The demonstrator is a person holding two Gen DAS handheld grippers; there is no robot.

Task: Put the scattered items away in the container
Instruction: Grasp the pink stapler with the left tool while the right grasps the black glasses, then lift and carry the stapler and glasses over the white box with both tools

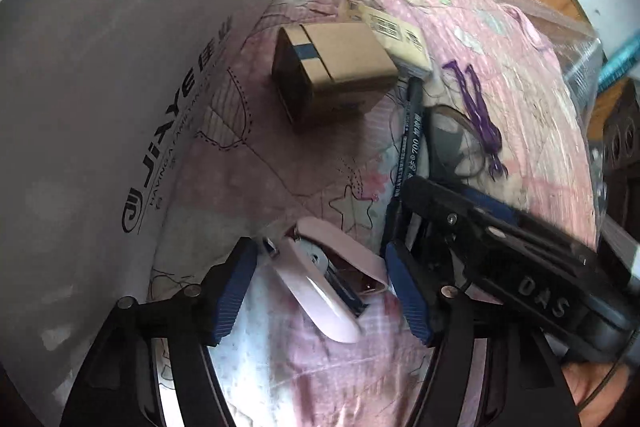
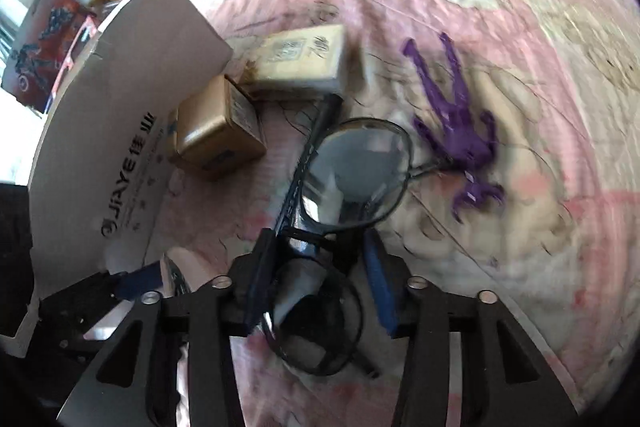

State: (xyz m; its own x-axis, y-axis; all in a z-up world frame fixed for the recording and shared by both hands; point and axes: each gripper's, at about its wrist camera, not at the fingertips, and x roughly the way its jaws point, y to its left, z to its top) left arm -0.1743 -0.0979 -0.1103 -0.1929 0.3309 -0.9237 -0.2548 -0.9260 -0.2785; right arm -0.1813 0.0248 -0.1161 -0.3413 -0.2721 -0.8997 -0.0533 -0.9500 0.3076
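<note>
A pink patterned bedspread (image 2: 520,187) fills both views, with a tall white container wall printed "JIAYE" (image 1: 120,107) rising to the left of both tongs. Ahead of the left gripper (image 1: 320,291) and close to that wall sits a brown cardboard box (image 1: 336,67), and a cream packet (image 1: 396,35) leans against its far side. In the right wrist view the same box (image 2: 216,131) and packet (image 2: 300,61) lie ahead and to the left of the right gripper (image 2: 320,283). A pair of black-rimmed glasses (image 2: 356,171) lies directly in front of the right gripper, one lens ahead of the blue pads, the other lens under and between them; the tongs stand apart around the bridge, and whether they touch the frame cannot be told. A purple toy figure (image 2: 460,119) sprawls ahead and to the right, one glasses arm reaching to it. A black marker pen (image 1: 412,131) runs from the packet back toward the right tongs. Smallest, a pink stapler (image 1: 324,287) lies between the left gripper's blue pads, which stand apart on either side of it, not pressing. The stapler rests on the bedspread outside the container.
</note>
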